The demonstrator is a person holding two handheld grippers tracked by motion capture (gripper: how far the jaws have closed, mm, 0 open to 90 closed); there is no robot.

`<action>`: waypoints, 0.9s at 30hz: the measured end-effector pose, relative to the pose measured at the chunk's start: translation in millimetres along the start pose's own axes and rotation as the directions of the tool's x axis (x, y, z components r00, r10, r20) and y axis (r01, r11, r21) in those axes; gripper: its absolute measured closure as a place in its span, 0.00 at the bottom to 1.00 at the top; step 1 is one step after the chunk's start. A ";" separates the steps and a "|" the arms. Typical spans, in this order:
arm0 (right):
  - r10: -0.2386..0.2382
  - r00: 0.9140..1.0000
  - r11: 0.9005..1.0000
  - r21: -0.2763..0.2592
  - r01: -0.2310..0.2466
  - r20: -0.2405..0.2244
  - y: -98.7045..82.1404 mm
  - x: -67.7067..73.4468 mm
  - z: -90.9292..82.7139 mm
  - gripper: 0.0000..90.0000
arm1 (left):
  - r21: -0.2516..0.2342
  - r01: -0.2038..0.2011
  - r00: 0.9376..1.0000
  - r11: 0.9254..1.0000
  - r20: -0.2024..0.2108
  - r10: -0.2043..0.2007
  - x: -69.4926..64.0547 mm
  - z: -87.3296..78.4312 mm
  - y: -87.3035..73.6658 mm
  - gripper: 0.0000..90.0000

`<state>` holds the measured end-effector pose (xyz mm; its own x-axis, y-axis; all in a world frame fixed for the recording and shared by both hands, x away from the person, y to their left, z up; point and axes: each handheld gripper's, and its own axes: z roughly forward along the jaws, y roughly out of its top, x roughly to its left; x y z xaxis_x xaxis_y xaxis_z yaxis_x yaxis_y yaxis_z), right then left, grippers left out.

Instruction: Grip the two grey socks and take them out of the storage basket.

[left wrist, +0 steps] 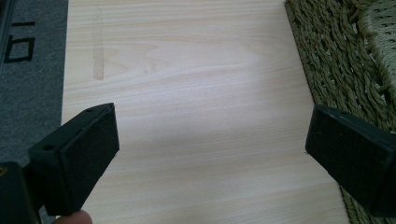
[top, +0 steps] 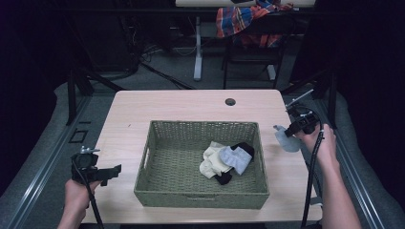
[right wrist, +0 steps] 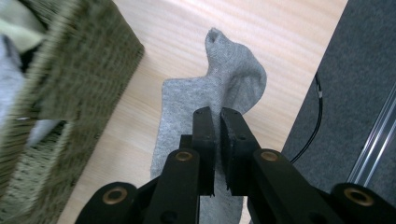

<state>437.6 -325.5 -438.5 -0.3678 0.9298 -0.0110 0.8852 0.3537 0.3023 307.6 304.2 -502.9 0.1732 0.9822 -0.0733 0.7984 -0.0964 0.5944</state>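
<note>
A light grey sock was held pinched between the closed jaws of the right gripper, near one edge of its fabric. It was made of a fine knit and hung limp and folded, with its open cuff turned away from the jaws and the rest draped beneath them. In the high view the grey sock was seen over the right part of the table, just outside the right wall of the woven basket and apart from it.
</note>
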 end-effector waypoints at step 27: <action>0.024 0.999 0.993 0.117 -0.021 -0.024 -6.3 -5.3 64.1 0.93 | 0.000 0.000 1.000 1.000 0.001 0.000 -0.1 0.2 0.1 0.03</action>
<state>452.3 -326.2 -501.4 -0.3529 0.9355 0.0195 0.9200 0.3431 0.1893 307.8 304.1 -503.0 0.1737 0.9820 -0.0741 0.7986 -0.0964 0.5941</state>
